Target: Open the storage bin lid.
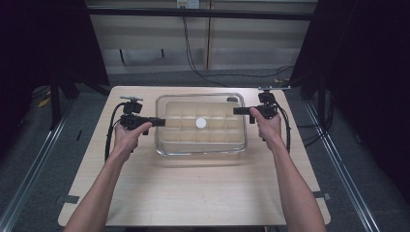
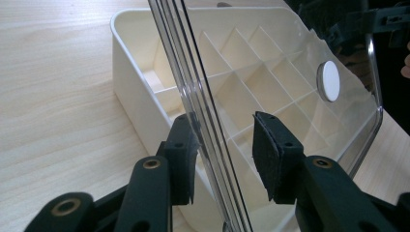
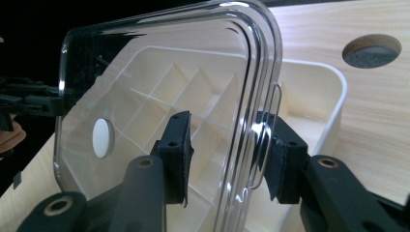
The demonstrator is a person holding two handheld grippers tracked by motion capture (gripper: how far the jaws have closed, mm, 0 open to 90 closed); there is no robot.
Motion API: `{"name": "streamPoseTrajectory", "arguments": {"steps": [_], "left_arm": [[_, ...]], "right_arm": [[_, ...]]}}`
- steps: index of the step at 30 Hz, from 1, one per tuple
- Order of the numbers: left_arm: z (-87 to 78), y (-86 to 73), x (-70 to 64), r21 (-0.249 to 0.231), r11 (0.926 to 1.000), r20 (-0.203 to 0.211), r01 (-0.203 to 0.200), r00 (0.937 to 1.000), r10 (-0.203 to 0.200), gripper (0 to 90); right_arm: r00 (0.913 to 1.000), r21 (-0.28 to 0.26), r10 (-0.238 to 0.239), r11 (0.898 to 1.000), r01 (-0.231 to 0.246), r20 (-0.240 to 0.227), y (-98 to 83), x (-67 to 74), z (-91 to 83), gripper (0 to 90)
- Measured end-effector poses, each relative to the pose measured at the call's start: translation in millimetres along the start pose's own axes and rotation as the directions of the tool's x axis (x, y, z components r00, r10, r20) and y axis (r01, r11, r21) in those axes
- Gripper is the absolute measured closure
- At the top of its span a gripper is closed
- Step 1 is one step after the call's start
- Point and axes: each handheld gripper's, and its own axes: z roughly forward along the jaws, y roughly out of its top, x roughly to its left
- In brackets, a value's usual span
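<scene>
Jaws apart on both sides, each pair straddling one short edge of clear lid (image 1: 200, 123), neither clamped yet. Left gripper (image 2: 225, 150): pads standing open, lid rim running between them, one pad (image 2: 186, 145) touching or nearly touching the rim, other pad (image 2: 268, 154) well off it. Right gripper (image 3: 227, 154): same picture, moderate gap, rim passing between, one pad (image 3: 280, 159) close against the curved edge, other pad (image 3: 176, 150) clear of it. Can't tell if lid is fully seated or slightly lifted; in both gripper views appears to sit just above or on cream divided tray (image 2: 140, 92), white round knob (image 2: 330, 80) at lid centre.

Step, as judged: lining up a two-sided grasp on the lid, either to lift it off or just after setting it down; which one not decidable from these frames. Next move would call for closing both pairs evenly on the thin rim, then raising level so lid doesn't tilt or slip from one side.

Outward: tray with grid compartments, apparently empty, mid wooden table (image 1: 193, 188). Hands (image 1: 128, 137) holding grippers at left and right of tray, cables trailing. Round hole in tabletop (image 3: 371, 50) beyond tray in right gripper view
</scene>
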Motion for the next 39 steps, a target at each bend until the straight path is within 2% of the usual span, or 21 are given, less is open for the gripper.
{"name": "streamPoseTrajectory", "arguments": {"steps": [6,9,12,15,16,27,39], "left_arm": [[-4.3,-1.7,-0.8,-0.019,0.9998,0.005,0.002,1.0000,-0.002,63.0],[-4.9,-2.3,-2.4,-0.006,0.9999,0.001,-0.010,0.9999,0.010,63.1],[-7.5,-3.3,-2.4,-0.010,0.9997,0.000,-0.022,0.9998,0.022,64.0],[-9.3,-3.0,-3.4,-0.016,0.9997,0.000,-0.018,0.9998,0.018,64.5],[-10.3,-2.9,-3.4,-0.015,0.9995,-0.002,-0.029,0.9996,0.029,64.5],[-15.6,-3.2,-8.8,-0.035,0.9984,-0.008,-0.045,0.9990,0.045,66.7],[-24.8,-7.2,-9.0,-0.054,0.9976,-0.018,-0.043,0.9989,0.042,67.4]], "right_arm": [[0.9999,-0.016,-0.014,1.000,0.014,0.002,-1.0,7.9,-4.3,59.1],[0.9996,-0.010,-0.023,1.000,0.024,0.015,-3.3,10.1,-5.2,58.6],[0.9998,-0.022,-0.017,1.000,0.017,-0.011,-7.6,10.3,-8.2,60.9],[0.9996,-0.027,-0.020,0.999,0.019,-0.019,-8.6,11.6,-9.9,61.7],[0.9996,-0.031,-0.021,0.999,0.021,-0.019,-8.9,12.8,-10.8,61.9],[0.9993,-0.059,-0.034,0.998,0.033,-0.012,-12.6,23.1,-23.4,65.7],[0.9979,-0.065,-0.057,0.996,0.055,-0.030,-15.8,31.6,-25.4,67.3]]}}
